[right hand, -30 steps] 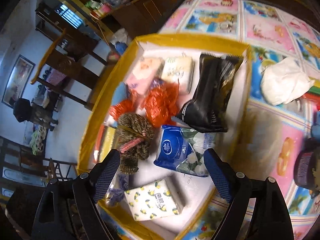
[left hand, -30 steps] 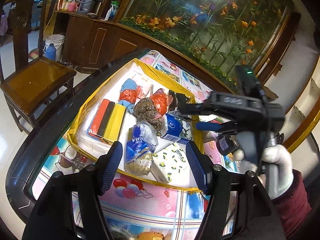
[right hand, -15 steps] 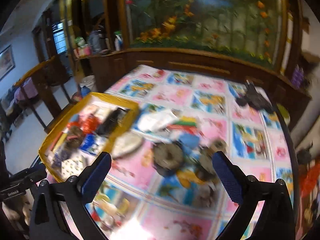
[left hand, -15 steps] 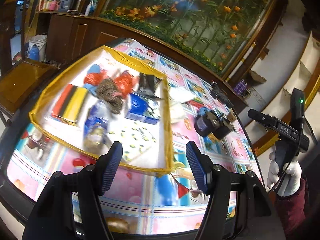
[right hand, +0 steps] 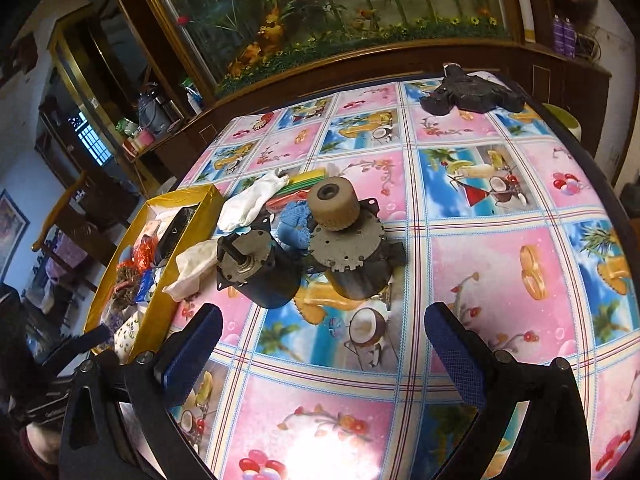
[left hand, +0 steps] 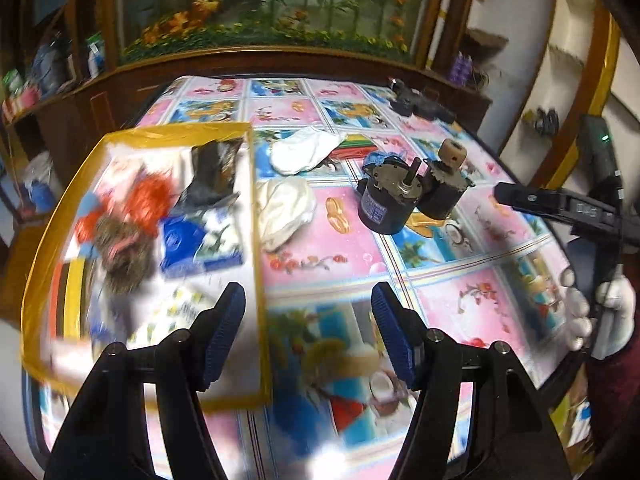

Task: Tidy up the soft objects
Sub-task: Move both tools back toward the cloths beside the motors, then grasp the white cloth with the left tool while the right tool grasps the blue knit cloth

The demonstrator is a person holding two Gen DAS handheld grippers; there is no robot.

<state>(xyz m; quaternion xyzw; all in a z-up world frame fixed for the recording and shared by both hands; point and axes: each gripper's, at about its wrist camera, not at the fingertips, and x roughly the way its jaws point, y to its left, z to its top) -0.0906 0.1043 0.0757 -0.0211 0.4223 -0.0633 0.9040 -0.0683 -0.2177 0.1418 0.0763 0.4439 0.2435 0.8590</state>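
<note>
A yellow-rimmed box [left hand: 256,208] [right hand: 160,288] on the table's left holds several soft packs, scourers and tissue packets. Outside it lie a cream cloth [left hand: 286,210] [right hand: 192,264], a white cloth [left hand: 306,150] [right hand: 252,200], a blue knitted piece [right hand: 294,226] and a striped sponge stack [left hand: 358,146] [right hand: 306,184]. My left gripper [left hand: 308,328] is open and empty, above the box's right edge. My right gripper [right hand: 324,354] is open and empty, above the tablecloth in front of the motors; its body shows in the left wrist view [left hand: 576,208].
Two dark motors [right hand: 260,268] [right hand: 348,248] stand mid-table beside the cloths; they also show in the left wrist view [left hand: 386,200] [left hand: 444,184]. A black object [right hand: 468,96] lies at the far edge. A wooden cabinet and a chair [right hand: 76,216] stand behind and to the left.
Both grippers have pulled back and swung right, away from the box. The views now face the table's middle with the motors and loose cloths. Both stay open and empty.
</note>
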